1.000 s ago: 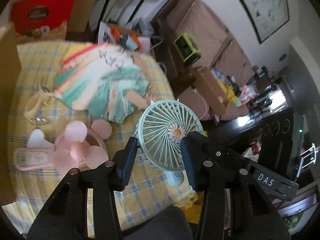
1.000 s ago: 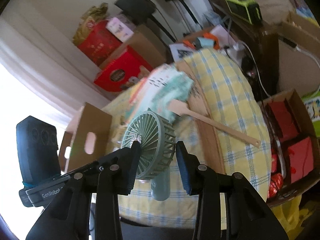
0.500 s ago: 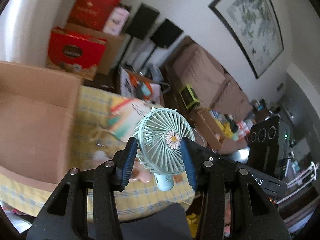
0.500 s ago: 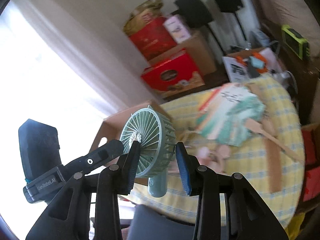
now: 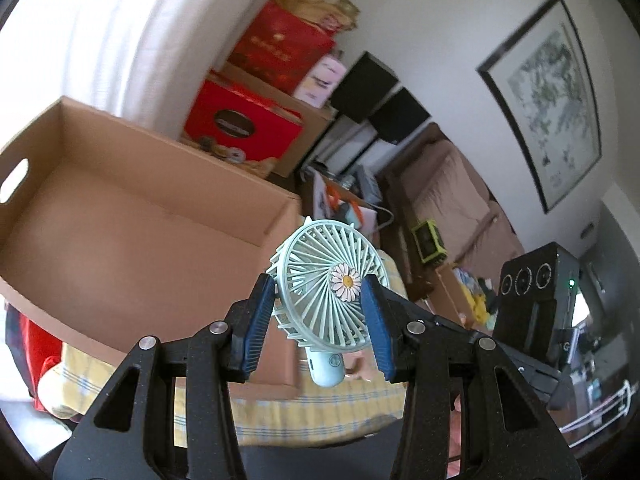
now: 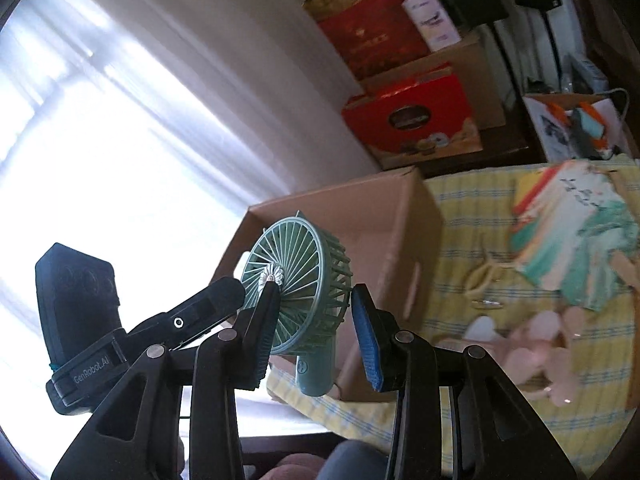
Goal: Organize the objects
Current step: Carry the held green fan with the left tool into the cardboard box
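Observation:
A mint-green handheld fan (image 5: 324, 280) with a daisy on its hub hangs in the air, handle down. My left gripper (image 5: 318, 292) is shut on its head, one blue pad at the rear rim and one by the daisy. My right gripper (image 6: 315, 300) is shut on the same fan (image 6: 296, 280), front to back. One finger (image 6: 216, 296) of the left gripper reaches the fan's front in the right wrist view. An open cardboard box (image 5: 160, 168) with nothing visible inside stands just left of the fan; its outer wall (image 6: 360, 220) lies right behind the fan.
The table wears a yellow checked cloth (image 6: 472, 208). On it lie a colourful paper fan (image 6: 572, 232) and a pink handheld fan (image 6: 536, 344), right of the box. Red gift boxes (image 5: 240, 124) are stacked by the wall, a brown sofa (image 5: 448, 200) beyond.
Both grippers carried the fan leftward and upward, away from the paper and pink fans. The cardboard box has come into full view beside the fan. Both grips look unchanged.

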Available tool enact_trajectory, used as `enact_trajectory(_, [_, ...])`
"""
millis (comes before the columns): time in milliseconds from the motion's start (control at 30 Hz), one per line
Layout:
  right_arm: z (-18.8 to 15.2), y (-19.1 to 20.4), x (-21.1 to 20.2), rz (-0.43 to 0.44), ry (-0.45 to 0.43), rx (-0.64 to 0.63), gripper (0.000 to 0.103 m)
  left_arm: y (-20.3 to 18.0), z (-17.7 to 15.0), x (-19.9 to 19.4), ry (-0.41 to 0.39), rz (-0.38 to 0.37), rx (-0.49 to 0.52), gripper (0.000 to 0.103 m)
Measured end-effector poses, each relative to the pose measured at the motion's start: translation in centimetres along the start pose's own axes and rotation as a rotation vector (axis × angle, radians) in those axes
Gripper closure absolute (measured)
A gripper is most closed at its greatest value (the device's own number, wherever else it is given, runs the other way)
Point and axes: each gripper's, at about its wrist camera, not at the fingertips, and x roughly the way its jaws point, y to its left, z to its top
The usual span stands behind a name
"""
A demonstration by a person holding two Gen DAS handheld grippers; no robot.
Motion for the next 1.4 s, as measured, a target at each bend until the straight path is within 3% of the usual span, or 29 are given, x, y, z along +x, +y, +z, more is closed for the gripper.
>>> enact_trajectory(200, [-0.2, 1.0, 4.1, -0.013, 0.051, -0.005, 0.065, 4.1, 0.8, 1.4, 0.028, 0.02, -0.044, 0.062])
enact_trajectory(500, [-1.4, -0.2, 7.5, -0.131, 0.123, -0.037, 0.065, 6.8, -0.5, 5.2, 0.129, 0.022, -0.072, 0.062])
enact_trajectory(867, [-2.6, 2.0, 8.3, -0.286, 0.148, -0.194, 0.064, 7.5, -1.1, 6.5, 0.189, 0.013, -0.094, 0.061])
enact_trajectory(1067, [-2.1, 4.2, 10.1, -0.377, 0.206, -0.316, 0.06, 8.5, 0.5, 6.7, 0.223, 0.009, -0.118, 0.061])
enact_trajectory(1400, [-1.6, 5.4, 14.3, -0.425, 0.353, -0.391, 0.06, 11.2, 2.1, 8.3, 0.414, 0.037, -0.118, 0.061])
